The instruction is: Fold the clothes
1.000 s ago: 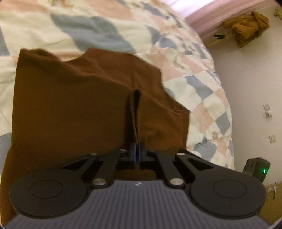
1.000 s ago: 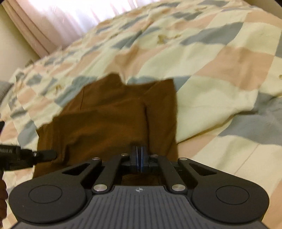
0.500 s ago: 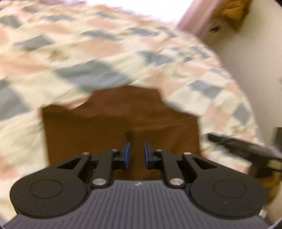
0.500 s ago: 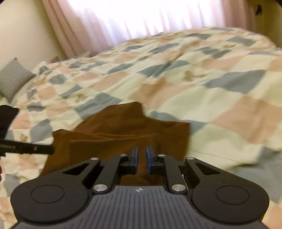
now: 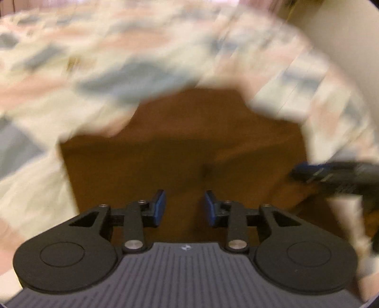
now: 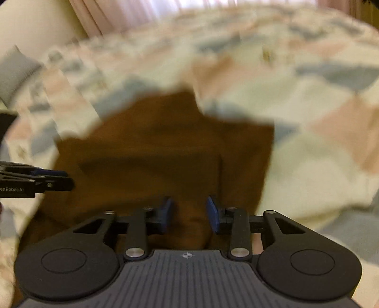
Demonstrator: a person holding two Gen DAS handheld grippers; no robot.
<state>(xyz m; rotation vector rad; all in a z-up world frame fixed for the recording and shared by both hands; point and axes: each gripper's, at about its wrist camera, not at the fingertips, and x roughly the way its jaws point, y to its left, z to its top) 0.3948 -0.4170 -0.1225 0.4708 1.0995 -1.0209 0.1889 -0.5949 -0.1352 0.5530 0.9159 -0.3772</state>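
A brown garment lies folded on the checked bedspread; both views are blurred by motion. My left gripper hangs over its near edge, jaws opening, blue pads apart, nothing between them. In the right wrist view the same brown garment lies below my right gripper, whose jaws are opening too, with only cloth underneath and none pinched. Each gripper shows in the other's view: the right gripper at the right edge, the left gripper at the left edge.
The bedspread of cream, pink and grey squares spreads all around the garment. A grey pillow lies at the far left by a cream wall. Pink curtains hang behind the bed.
Both grippers were shut on raised folds of the brown garment a second ago. They have let go, their jaws have spread, and the cloth now lies flat on the bed.
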